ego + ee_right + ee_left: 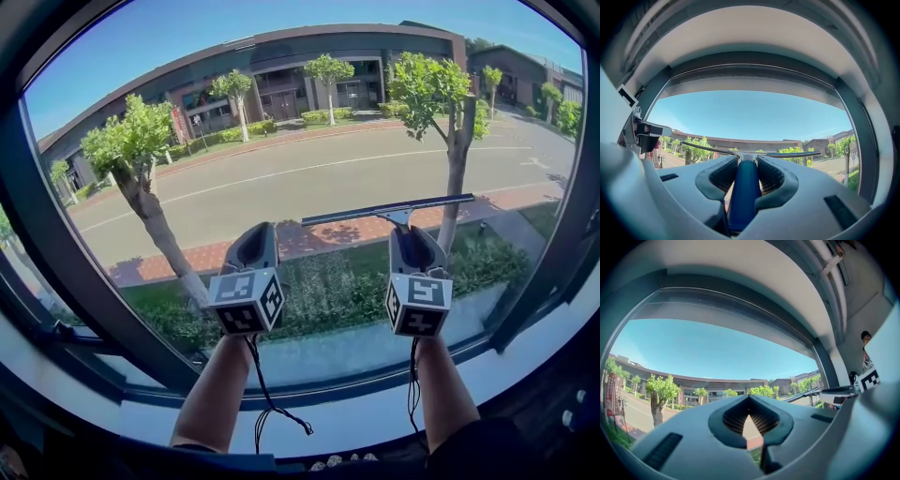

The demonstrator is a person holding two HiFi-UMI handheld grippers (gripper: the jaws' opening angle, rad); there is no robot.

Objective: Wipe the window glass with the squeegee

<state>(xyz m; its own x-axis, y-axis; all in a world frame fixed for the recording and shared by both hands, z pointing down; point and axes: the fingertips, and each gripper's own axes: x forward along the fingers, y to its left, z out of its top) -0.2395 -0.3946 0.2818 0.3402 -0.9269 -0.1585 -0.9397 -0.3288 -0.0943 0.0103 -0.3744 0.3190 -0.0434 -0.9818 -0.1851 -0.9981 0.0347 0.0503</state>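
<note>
The squeegee (389,210) has a long dark blade lying level against the window glass (281,141), just above my right gripper (410,232). That gripper is shut on the squeegee's blue handle (743,197), and the blade (754,153) spreads left and right beyond the jaw tips in the right gripper view. My left gripper (255,232) is held up beside it, to the left and at about the same height, short of the glass. Its jaws (749,401) meet at the tips with nothing between them. The blade's end (806,393) shows at the right of the left gripper view.
A dark window frame (56,253) curves round the pane, with a pale sill (356,412) below my forearms. Outside lie a road, trees and a long building. Thin black cables (267,394) hang from both grippers.
</note>
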